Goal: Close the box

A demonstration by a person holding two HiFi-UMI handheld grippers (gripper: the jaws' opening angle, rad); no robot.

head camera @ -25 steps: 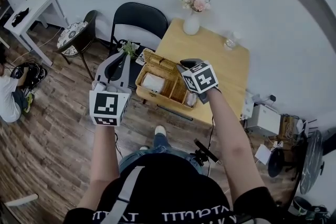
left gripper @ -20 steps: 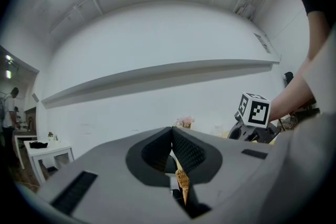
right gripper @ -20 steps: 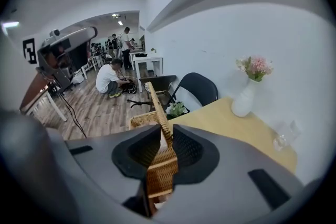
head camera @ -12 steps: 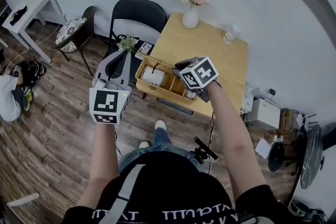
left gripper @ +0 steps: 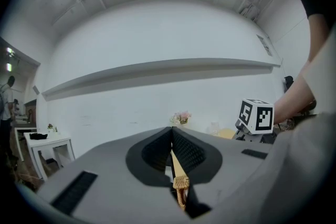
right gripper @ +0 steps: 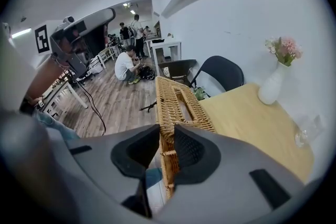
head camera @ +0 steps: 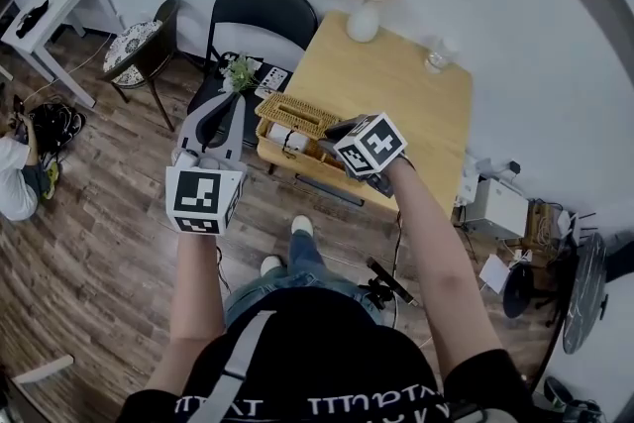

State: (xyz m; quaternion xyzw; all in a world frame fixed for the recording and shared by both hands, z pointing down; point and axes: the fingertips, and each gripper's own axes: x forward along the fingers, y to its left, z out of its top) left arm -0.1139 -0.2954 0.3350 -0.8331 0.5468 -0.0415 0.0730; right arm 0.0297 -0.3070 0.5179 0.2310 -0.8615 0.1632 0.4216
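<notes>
Currently the box point(head camera: 297, 160) sits at the near left corner of the table point(head camera: 421, 114), its front wall facing the person. Its lid point(head camera: 297, 112) is tilted up over the far side, not yet down, and white rolls point(head camera: 282, 136) show inside through the gap.

The right gripper point(right gripper: 167, 139) points steeply down at the box's right end. In the right gripper view the lid's woven edge stands between its jaws with both pads against the wicker. The jaws have just been opening a little but grip the lid, which runs away from them almost edge-on.

The left gripper point(left gripper: 171, 135) is held level, off the table's edge and just left of the box, not touching it in the head view. In the left gripper view its jaws are nearly together on a thin wicker strip point(left gripper: 180, 183), whose braided end shows just below the pads. I cannot tell whether this strip is joined to the box.

At the table's far edge stand a vase point(head camera: 364, 23) of pink flowers and a glass point(head camera: 436, 61), both well apart from the box. A black chair point(head camera: 260, 20) stands beside the table's far left corner.
</notes>
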